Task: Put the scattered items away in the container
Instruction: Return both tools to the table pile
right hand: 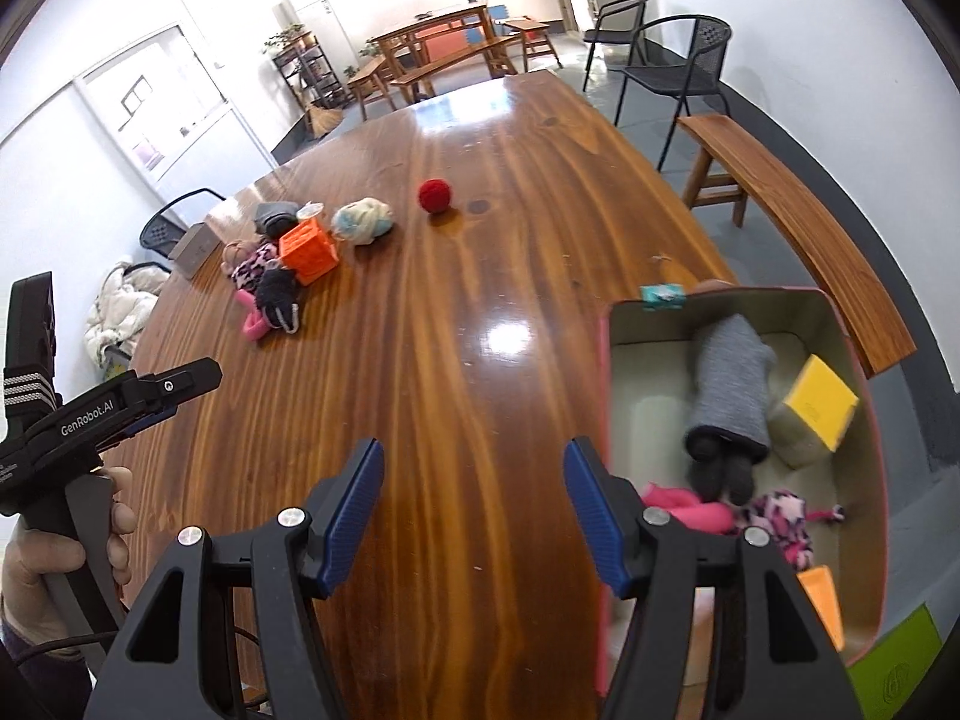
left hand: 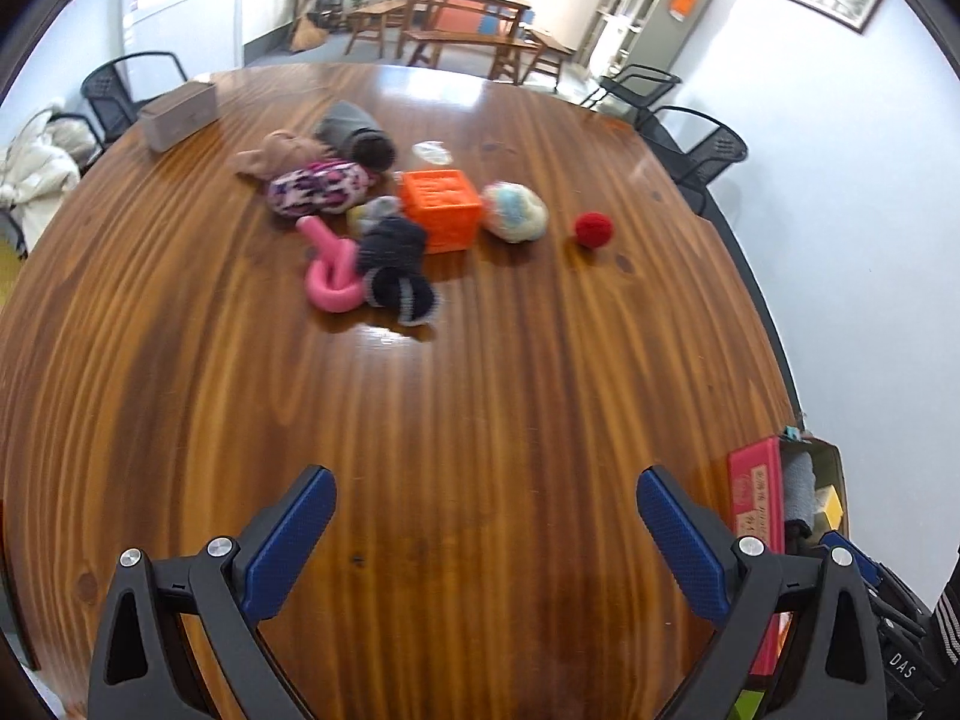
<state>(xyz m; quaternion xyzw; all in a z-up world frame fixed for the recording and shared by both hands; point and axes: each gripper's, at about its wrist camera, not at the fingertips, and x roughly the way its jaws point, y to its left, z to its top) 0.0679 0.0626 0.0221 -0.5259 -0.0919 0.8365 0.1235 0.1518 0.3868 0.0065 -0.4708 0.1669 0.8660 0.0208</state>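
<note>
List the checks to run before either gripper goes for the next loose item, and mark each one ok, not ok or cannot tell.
1. Left gripper open and empty: ok.
2. Right gripper open and empty: ok.
3. Room left in the tin: ok.
4. Red ball alone, easy to grasp: ok.
5. Orange cube clear of the socks: not ok, they touch.
6. Table bare between grippers and pile: ok.

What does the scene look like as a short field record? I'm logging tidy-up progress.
surface: wooden table
container: open box at the table's near right edge
in container: grey sock roll, yellow block, pink items
still out: red ball, pale yarn ball, orange cube, pink ring, dark socks, patterned pouch
left gripper: open, empty
right gripper: open, empty
</note>
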